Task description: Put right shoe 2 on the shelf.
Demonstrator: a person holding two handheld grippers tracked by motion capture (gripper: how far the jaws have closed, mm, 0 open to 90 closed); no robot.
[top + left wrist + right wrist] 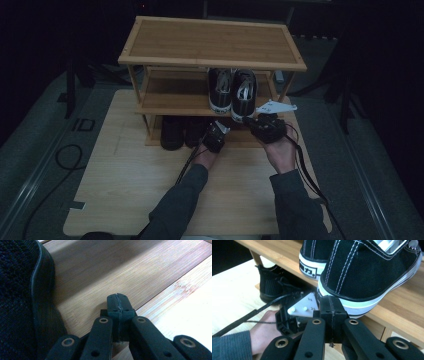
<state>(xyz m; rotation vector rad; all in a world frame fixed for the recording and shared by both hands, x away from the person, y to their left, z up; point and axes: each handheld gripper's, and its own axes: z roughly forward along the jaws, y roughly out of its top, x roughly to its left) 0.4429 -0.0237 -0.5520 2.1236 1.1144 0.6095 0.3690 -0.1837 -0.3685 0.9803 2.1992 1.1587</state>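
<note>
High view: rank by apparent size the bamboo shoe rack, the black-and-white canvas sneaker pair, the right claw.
1. Bamboo three-tier shoe rack, by far the largest.
2. Black-and-white canvas sneaker pair on the middle shelf.
3. Right claw, shut by a sneaker's heel; smallest, though nearer the camera.

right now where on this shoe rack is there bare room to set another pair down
The top shelf is bare end to end. The middle shelf is free left of the black-and-white sneakers. The bottom shelf is crowded: black shoes at left, then the left gripper and right gripper in front.
</note>
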